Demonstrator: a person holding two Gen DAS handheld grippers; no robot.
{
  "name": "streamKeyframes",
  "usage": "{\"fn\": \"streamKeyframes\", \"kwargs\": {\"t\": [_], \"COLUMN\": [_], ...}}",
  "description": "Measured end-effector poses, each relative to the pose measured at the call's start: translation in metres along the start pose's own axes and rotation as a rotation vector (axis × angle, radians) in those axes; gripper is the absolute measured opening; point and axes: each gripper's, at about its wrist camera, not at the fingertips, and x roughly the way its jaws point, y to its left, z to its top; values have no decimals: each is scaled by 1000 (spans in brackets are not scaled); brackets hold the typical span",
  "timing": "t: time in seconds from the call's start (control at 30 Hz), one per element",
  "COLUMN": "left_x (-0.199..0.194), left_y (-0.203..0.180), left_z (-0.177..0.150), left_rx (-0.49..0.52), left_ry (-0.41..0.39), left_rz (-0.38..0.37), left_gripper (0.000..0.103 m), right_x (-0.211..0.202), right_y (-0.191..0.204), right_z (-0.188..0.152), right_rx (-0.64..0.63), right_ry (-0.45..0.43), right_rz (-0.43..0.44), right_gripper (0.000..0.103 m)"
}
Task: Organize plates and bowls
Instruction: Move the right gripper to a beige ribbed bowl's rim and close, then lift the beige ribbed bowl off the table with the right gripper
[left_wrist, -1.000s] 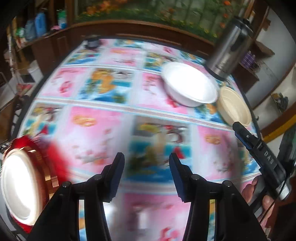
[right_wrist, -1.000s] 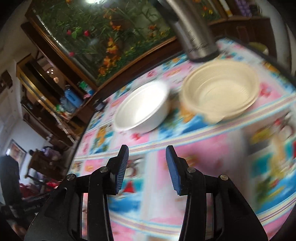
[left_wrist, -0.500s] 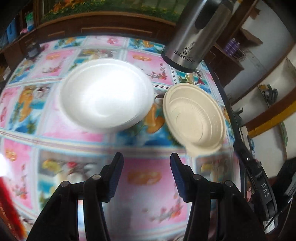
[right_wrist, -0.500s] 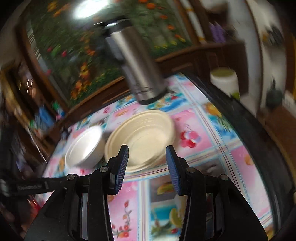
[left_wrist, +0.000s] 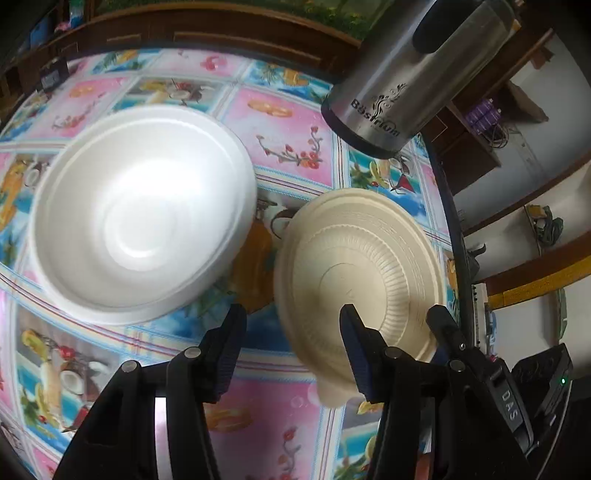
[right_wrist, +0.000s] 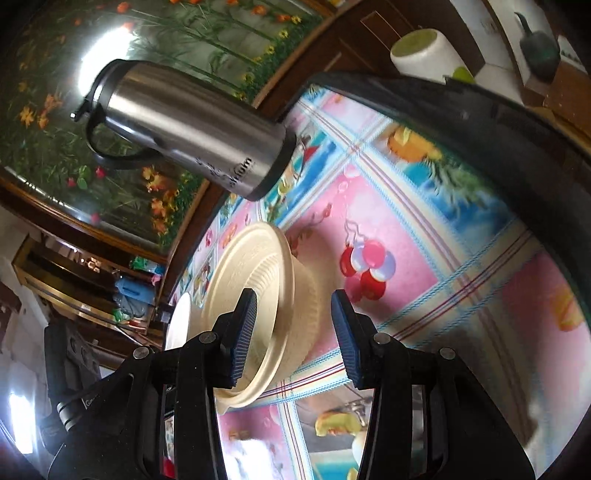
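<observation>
A cream ribbed bowl (left_wrist: 369, 258) stands near the table's right edge, with a white foam bowl (left_wrist: 140, 229) just left of it. My left gripper (left_wrist: 293, 349) is open above the cream bowl's near-left rim, its right finger over the bowl's inside. In the right wrist view the cream bowl (right_wrist: 266, 280) looks tilted, because the view is rolled. My right gripper (right_wrist: 293, 336) is open astride the bowl's wall, one finger inside and one outside, with no pad pressing. The white bowl (right_wrist: 179, 321) shows only as a sliver behind it.
A steel vacuum flask (left_wrist: 388, 92) stands just behind the cream bowl. The flowered tablecloth (left_wrist: 288, 110) ends at a dark table edge (left_wrist: 452, 221) close to the right. A white roll (right_wrist: 424, 55) sits on furniture beyond the table.
Both grippers swept across the table to the cream bowl. The left view left a red-rimmed plate behind and closed in on the two bowls. The right gripper rolled and now straddles the bowl's wall.
</observation>
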Motion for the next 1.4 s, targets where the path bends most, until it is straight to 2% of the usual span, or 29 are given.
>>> {"fn": "streamKeyframes", "kwargs": {"t": [0.17,0.2,0.23,0.27,0.3,0.37,0.4,0.63,0.87,1.0,1.17,1.4], "left_x": [14,15,18,19,18,18,17,1,-19,-36,-63,-91], "left_y": [5,5,6,7,7,7,7,19,43,56,67,86], "left_z": [1,0,-1,-2,-4,-7,-9,-21,-40,-52,-68,-86], "left_rx": [-37,-39,-40,-40,-36,-33,-36,-40,-63,-48,6,54], "left_ry": [10,13,20,23,21,42,46,29,26,-21,-119,-235], "left_rz": [9,13,17,14,7,-19,-30,-53,-81,-72,-34,10], "left_gripper": [51,51,48,38,33,16,14,13,13,13,13,13], "right_x": [9,13,15,18,18,17,16,13,6,-2,-14,-22], "right_y": [4,3,2,2,1,2,2,8,16,22,39,58], "right_z": [0,0,-1,-2,-2,-2,-3,-9,-35,-59,-92,-118], "right_rx": [-7,-7,-7,-9,-9,-4,1,6,-16,-38,-120,-210], "right_ry": [1,5,12,22,22,17,19,52,101,96,67,25], "right_rz": [-55,-65,-70,-70,-74,-74,-68,-51,-52,-51,-53,-16], "right_gripper": [41,39,28,21,17,14,13,11,11,11,12,12]}}
